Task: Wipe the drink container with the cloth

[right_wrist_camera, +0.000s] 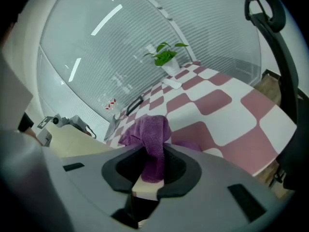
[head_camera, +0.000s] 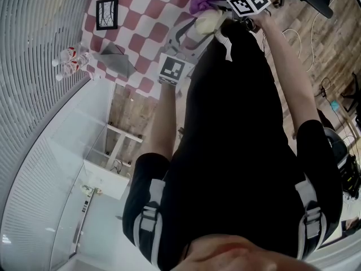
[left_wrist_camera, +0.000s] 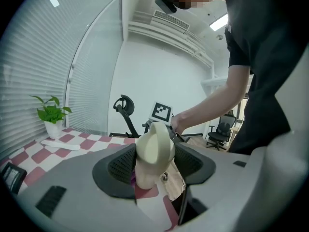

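Note:
The cream drink container (left_wrist_camera: 154,151) sits between the jaws of my left gripper (left_wrist_camera: 153,167), which is shut on it and holds it just above the red-and-white checked table (left_wrist_camera: 72,149). In the head view the container (head_camera: 207,22) is at the top, with the left gripper (head_camera: 194,36) coming from below it. My right gripper (right_wrist_camera: 152,167) is shut on a purple cloth (right_wrist_camera: 150,139). The cloth (head_camera: 200,1) lies bunched against the container's top. A cream surface (right_wrist_camera: 72,144) of the container shows at the left of the right gripper view.
A potted plant (right_wrist_camera: 166,57) and a white object (left_wrist_camera: 60,144) stand at the table's far side. Small bottles (head_camera: 70,62), a grey folded thing (head_camera: 115,58) and a black frame (head_camera: 107,13) lie on the table. An office chair (left_wrist_camera: 124,111) stands beyond the table edge.

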Motion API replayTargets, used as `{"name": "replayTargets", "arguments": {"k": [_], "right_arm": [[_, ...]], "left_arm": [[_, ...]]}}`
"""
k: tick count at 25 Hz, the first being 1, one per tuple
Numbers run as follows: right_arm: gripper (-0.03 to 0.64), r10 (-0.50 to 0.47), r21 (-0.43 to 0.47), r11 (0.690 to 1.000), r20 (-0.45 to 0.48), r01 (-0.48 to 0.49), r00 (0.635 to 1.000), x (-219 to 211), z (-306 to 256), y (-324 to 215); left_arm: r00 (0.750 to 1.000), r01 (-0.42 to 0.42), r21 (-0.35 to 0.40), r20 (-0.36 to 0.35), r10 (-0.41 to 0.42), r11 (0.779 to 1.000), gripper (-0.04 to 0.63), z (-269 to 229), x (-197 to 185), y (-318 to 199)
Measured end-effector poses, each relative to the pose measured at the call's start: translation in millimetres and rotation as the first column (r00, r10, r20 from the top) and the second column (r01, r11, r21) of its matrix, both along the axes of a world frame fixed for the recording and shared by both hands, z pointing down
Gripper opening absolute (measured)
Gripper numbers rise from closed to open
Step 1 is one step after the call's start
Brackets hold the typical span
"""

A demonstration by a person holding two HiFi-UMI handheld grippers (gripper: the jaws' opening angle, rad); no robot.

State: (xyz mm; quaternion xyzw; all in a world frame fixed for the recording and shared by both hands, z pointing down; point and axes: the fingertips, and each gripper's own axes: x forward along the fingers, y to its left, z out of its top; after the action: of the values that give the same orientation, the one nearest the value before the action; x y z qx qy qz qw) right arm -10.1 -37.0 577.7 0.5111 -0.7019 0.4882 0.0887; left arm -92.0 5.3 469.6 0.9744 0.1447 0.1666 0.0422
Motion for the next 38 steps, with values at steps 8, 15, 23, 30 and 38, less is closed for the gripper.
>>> {"name": "replayTargets", "arguments": {"k": [8, 15, 23, 30, 38], "right_arm": [[0.095, 0.116, -0.047, 0.992, -0.048, -0.118, 0.992, 20.8, 21.7, 9.0], [0.095, 0.110, 0.072, 0.992, -0.073, -0.105, 0.991, 7.9, -12.7, 14.6], [0.095, 0.109, 0.270, 0.958, -0.046, -0.093, 0.993, -17.3, -88.2, 11.2], [0.095, 0.056, 0.364, 0.930, -0.035, -0.039, 0.998, -45.6, -133.7, 11.4], [0.095, 0.033, 0.308, 0.951, -0.054, -0.015, 0.998, -71.9, -100.3, 13.7]], "left_arm": [[1.000, 0.029, -0.026, -0.001, -0.029, 0.999, 0.270, 0.4, 2.0, -5.0], [0.982, 0.187, -0.188, 0.040, -0.182, 0.964, 0.270, 5.0, 4.2, -30.6], [0.946, 0.324, -0.347, 0.115, -0.303, 0.880, 0.270, 9.6, 11.9, -61.0], [0.908, 0.417, -0.448, 0.178, -0.378, 0.791, 0.270, 15.7, 14.8, -83.2], [0.894, 0.447, -0.486, 0.209, -0.397, 0.751, 0.268, 19.5, 15.5, -96.9]]}}
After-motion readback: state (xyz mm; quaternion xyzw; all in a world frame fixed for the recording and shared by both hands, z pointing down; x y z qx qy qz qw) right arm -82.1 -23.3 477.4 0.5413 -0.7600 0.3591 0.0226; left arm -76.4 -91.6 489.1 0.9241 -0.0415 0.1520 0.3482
